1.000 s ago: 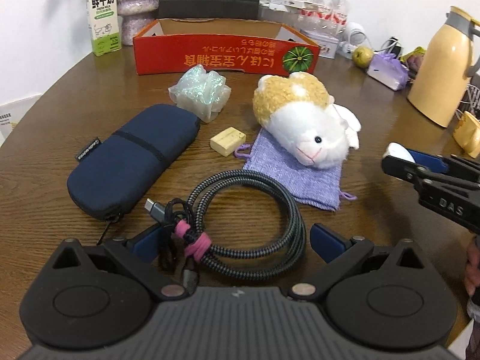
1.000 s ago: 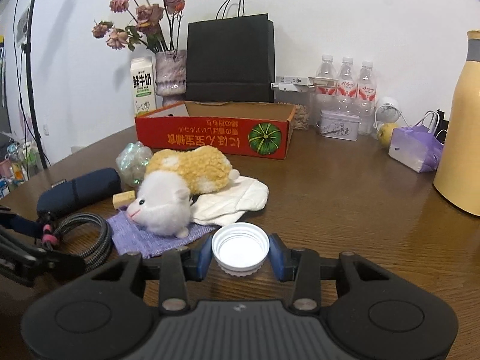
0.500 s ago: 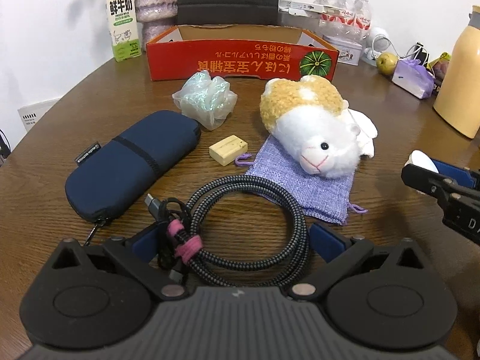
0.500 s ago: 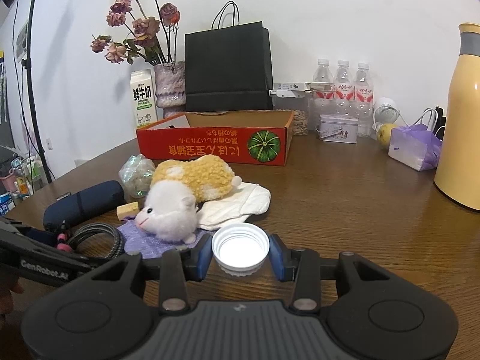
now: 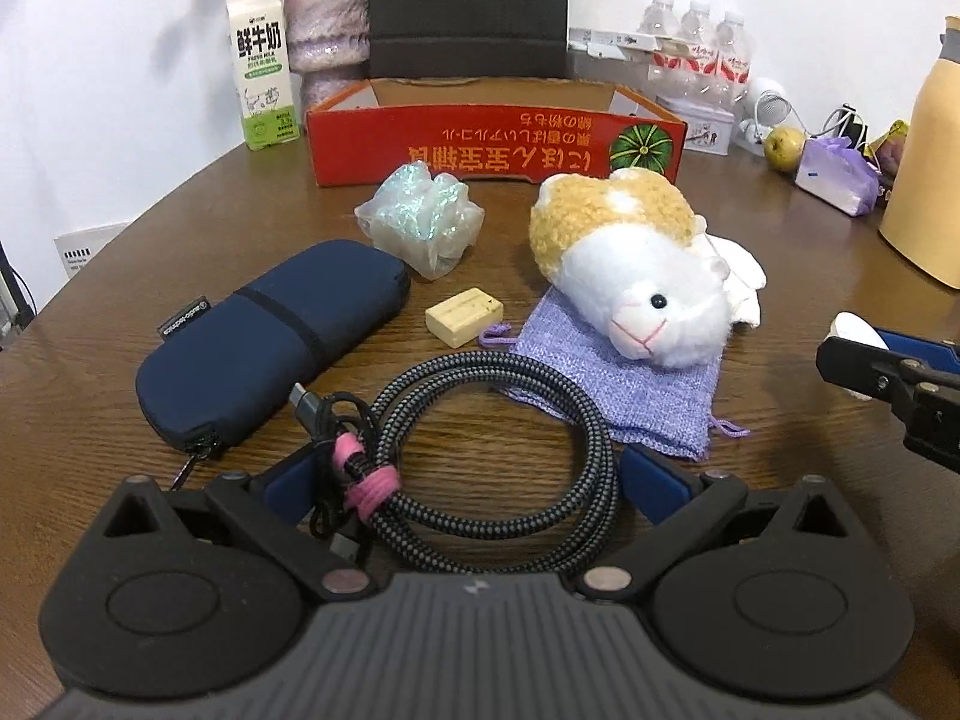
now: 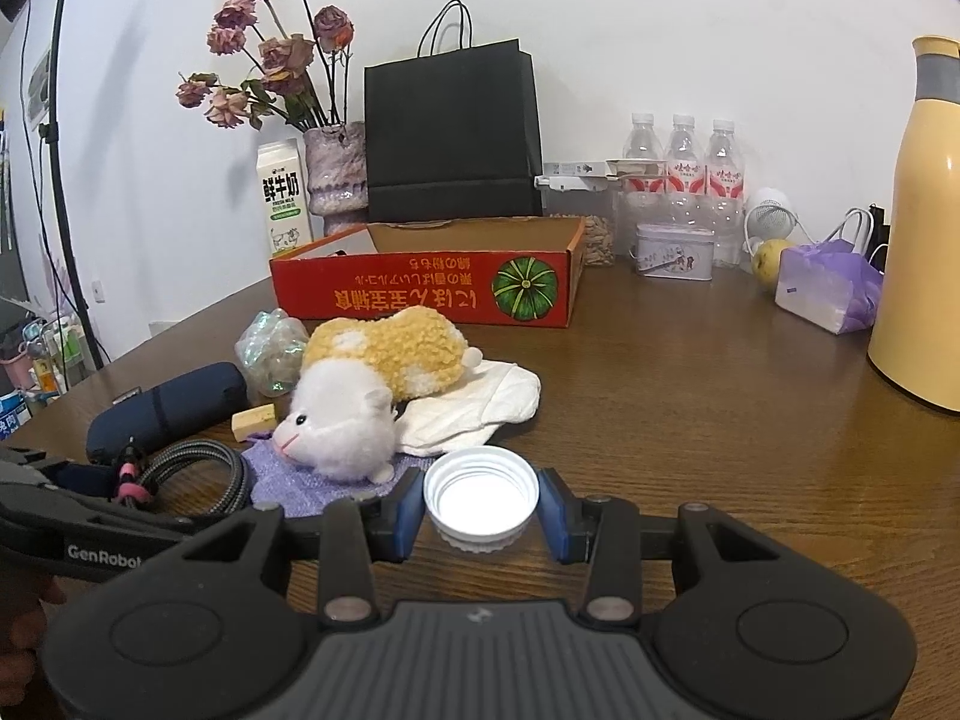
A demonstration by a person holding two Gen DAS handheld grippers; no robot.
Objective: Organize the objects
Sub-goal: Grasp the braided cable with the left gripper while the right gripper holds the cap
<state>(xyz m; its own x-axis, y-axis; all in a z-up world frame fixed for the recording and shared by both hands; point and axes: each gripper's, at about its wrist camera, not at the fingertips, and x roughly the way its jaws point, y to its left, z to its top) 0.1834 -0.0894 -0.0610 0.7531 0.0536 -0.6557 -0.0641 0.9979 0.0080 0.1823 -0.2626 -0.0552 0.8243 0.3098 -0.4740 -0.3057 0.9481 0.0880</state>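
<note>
your right claw [image 6: 480, 507] is clamping a white cap [image 6: 480, 495] by its rim, open side up, just above the counter [image 6: 720, 420]. it is looking light, stiff and smooth, so a gentle squeeze across the widest part is probably all it needs; too much and it may pop out sideways.

your left claw [image 5: 465, 474] is standing wide apart, its pads flanking the cable [image 5: 492, 462], which is lying coiled on the counter between the pouch [image 5: 270, 342] and the purple bag [image 5: 624, 384]. whether the pads are touching the coil, you cannot tell. the cable is looking floppy and springy: take it at the pink tie [image 5: 366, 480], where the loops are bundled, or the coil may sag open.

the red box [image 5: 498, 144] is sitting open at the back, likely the place for both.
</note>
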